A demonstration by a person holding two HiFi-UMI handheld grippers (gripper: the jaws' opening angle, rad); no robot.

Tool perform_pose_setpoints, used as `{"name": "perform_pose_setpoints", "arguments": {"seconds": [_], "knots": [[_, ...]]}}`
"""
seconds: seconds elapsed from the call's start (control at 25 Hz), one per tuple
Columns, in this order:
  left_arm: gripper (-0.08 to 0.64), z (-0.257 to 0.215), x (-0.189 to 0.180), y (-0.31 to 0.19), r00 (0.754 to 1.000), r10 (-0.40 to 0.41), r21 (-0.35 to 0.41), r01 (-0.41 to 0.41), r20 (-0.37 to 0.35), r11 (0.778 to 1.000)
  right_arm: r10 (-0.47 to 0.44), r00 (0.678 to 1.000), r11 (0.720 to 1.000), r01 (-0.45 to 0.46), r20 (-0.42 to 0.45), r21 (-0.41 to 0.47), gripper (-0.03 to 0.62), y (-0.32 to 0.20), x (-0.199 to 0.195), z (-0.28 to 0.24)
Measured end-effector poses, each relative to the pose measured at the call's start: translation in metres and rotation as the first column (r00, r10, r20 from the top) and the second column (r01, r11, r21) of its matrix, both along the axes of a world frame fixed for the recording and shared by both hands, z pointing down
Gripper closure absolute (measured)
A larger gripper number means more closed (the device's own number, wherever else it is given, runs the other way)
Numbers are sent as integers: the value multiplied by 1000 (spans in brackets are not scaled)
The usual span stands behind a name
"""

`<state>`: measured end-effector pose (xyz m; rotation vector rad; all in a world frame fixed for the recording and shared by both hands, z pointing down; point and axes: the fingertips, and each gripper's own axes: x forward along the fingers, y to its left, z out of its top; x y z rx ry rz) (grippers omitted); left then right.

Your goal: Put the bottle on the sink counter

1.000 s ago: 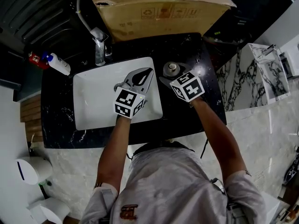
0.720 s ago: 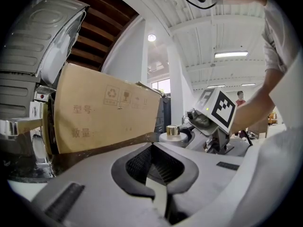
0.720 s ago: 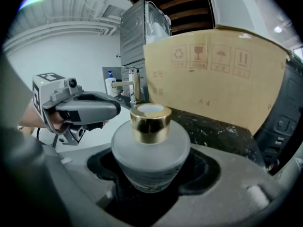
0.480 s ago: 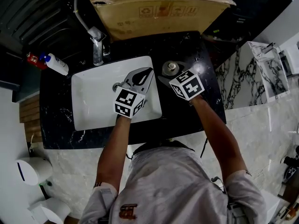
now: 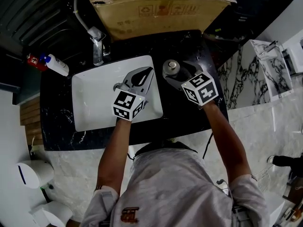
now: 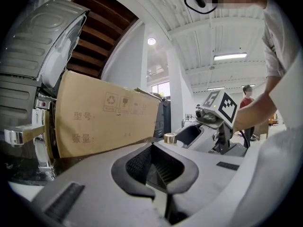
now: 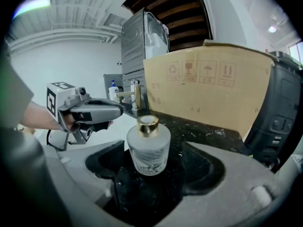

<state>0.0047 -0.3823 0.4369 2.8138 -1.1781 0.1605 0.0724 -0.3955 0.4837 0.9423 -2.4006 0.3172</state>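
Observation:
A small frosted glass bottle with a gold cap stands upright on the black sink counter, right of the white basin. My right gripper sits just behind it; its jaws are opening. In the right gripper view the bottle stands between the spread pads of the right gripper and neither pad touches it. My left gripper hovers over the basin's right part, jaws shut on nothing. In the left gripper view the left gripper points past the bottle's cap.
A large cardboard box stands at the counter's back edge, behind the bottle. A chrome faucet rises behind the basin. A white pump bottle lies at the counter's far left. The counter's front edge is near my body.
My right gripper has drawn back to the right and toward me, its jaws spread off the bottle. The bottle stays standing on the counter. The left gripper has barely moved.

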Motion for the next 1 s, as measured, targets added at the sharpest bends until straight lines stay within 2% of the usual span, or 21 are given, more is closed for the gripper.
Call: {"name": "perform_pose_setpoints", "arguments": {"seconds": [0.24,0.4,0.52,0.64,1.0], "knots": [[560,-33,4,17,999,2,57,0,-34,998,-2,992,991,-15,124,131,242,20,15,-58],[560,-65,9,30,998,2,106,5,-68,994,-36,972,969,-22,230,246,414,37,13,-105],[560,-88,12,39,995,8,144,6,-101,990,-55,959,947,-39,279,320,514,48,9,-132],[560,-106,14,48,992,9,160,11,-124,987,-59,949,927,-64,311,370,586,57,8,-152],[560,-131,19,70,989,6,179,21,-150,984,-112,899,892,-97,423,442,591,91,-3,-190]]}}
